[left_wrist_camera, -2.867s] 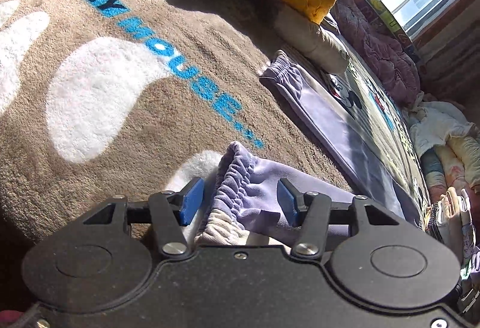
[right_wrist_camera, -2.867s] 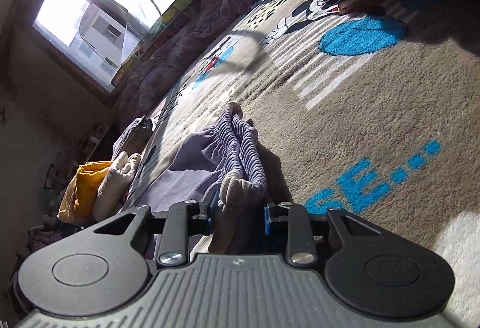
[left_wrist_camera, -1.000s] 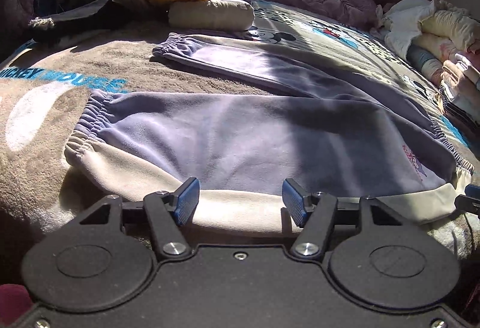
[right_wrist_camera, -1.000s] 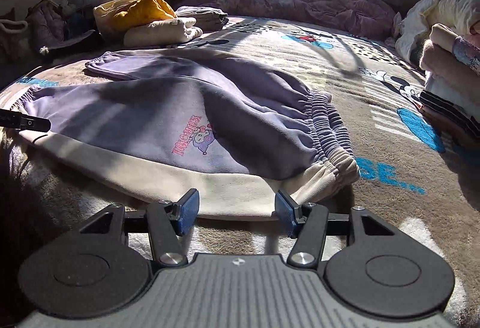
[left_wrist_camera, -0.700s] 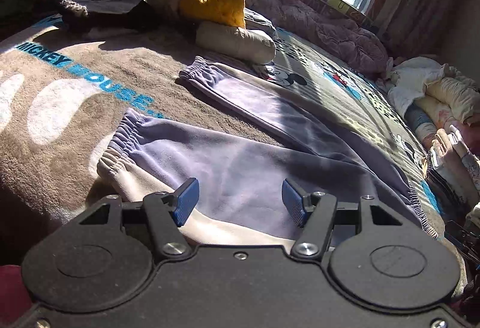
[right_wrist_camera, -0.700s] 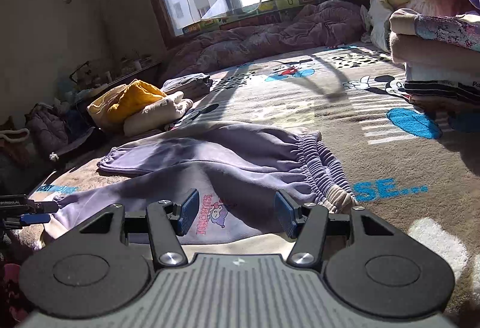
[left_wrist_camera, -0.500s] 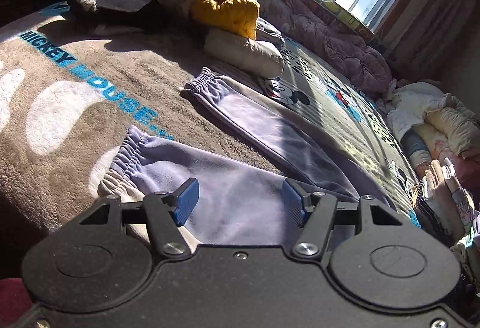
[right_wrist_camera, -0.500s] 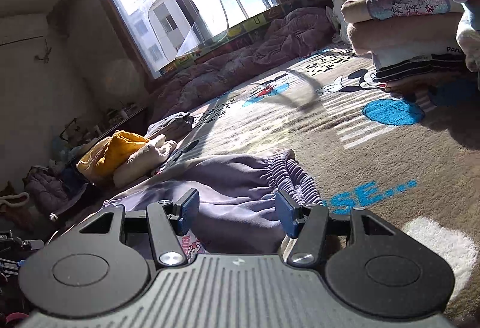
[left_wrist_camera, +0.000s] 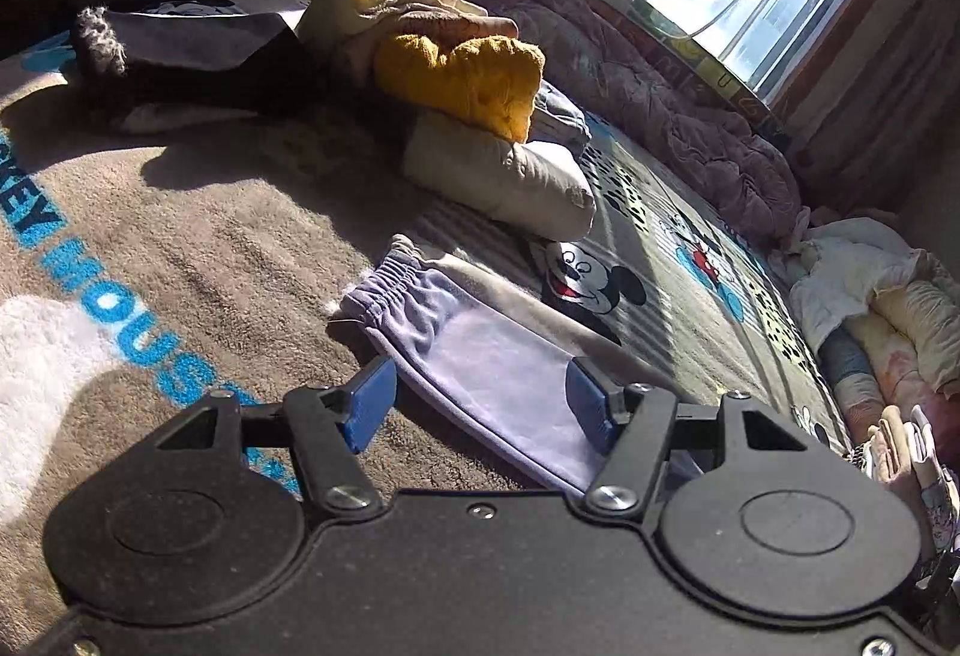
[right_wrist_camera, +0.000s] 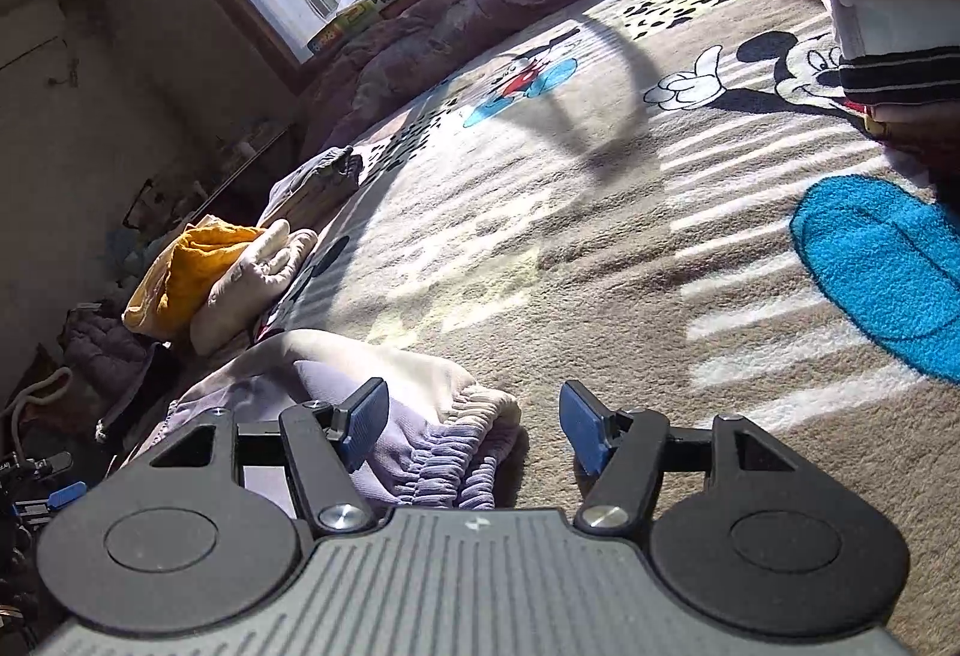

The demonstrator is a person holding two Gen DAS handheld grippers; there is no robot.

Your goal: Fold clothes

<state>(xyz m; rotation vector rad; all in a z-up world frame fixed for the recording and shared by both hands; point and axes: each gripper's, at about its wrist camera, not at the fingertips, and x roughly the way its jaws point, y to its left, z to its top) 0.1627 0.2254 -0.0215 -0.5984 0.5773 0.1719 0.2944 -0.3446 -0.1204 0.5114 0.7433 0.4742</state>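
Here the lavender trousers [left_wrist_camera: 486, 368] lie flat on the Mickey Mouse blanket [left_wrist_camera: 198, 248], 1 cuffed leg end stretched under the left gripper [left_wrist_camera: 483, 407], whose blue pads stand apart, pinching nothing. The right gripper [right_wrist_camera: 474, 419] hovers over the gathered waistband [right_wrist_camera: 450, 452], its jaws widening, cloth below them but not pressed.

Soft matt lilac cloth trousers [left_wrist_camera: 480, 356], fuzzy plush blanket [left_wrist_camera: 198, 248], matt black plastic left gripper [left_wrist_camera: 480, 404]
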